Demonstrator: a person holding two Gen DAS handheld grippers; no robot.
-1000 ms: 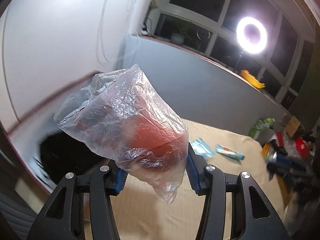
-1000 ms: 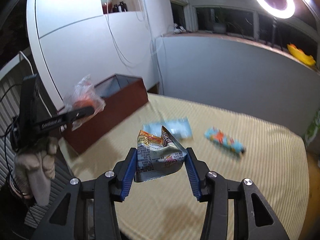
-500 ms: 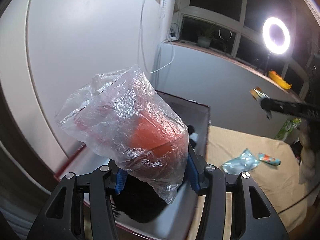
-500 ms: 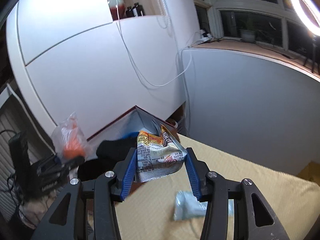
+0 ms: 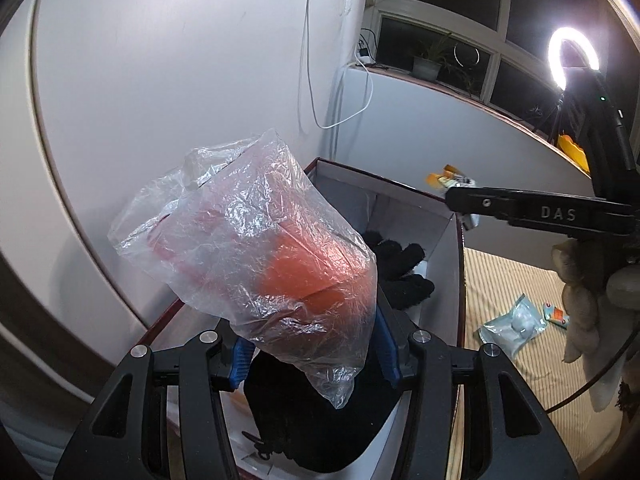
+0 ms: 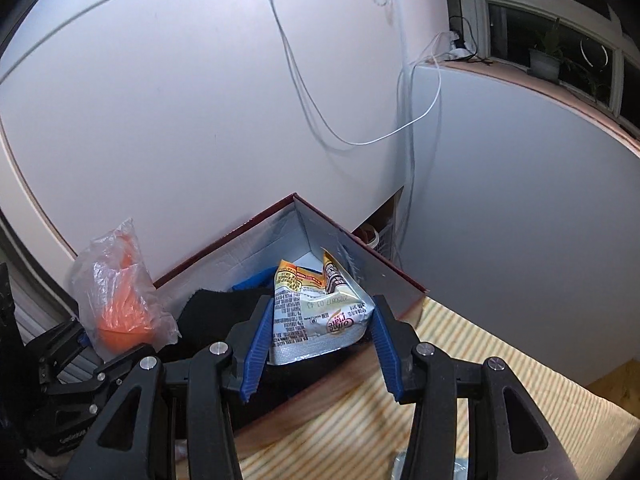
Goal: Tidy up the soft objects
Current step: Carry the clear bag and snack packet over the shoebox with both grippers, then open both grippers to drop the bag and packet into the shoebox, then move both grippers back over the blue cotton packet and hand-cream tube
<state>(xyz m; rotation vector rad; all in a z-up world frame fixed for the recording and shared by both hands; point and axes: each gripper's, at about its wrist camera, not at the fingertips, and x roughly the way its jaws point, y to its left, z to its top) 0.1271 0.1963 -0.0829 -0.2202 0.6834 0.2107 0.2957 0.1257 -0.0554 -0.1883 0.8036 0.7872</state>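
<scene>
The left gripper (image 5: 310, 344) is clamped on a clear plastic bag (image 5: 256, 248) holding something orange, at the centre of the left wrist frame, above the open red-edged box (image 5: 460, 236). Black fabric items (image 5: 396, 268) lie inside the box. The right gripper (image 6: 320, 340) is clamped on a crumpled snack packet (image 6: 316, 308), at lower centre of the right wrist frame, at the near edge of the same box (image 6: 360, 252). In the left wrist frame, lower right, a pale blue packet (image 5: 512, 326) and a small colourful packet (image 5: 556, 314) lie on the striped yellow cloth (image 5: 516, 276). A gloved hand (image 5: 588, 292) holds the right gripper at the right edge.
</scene>
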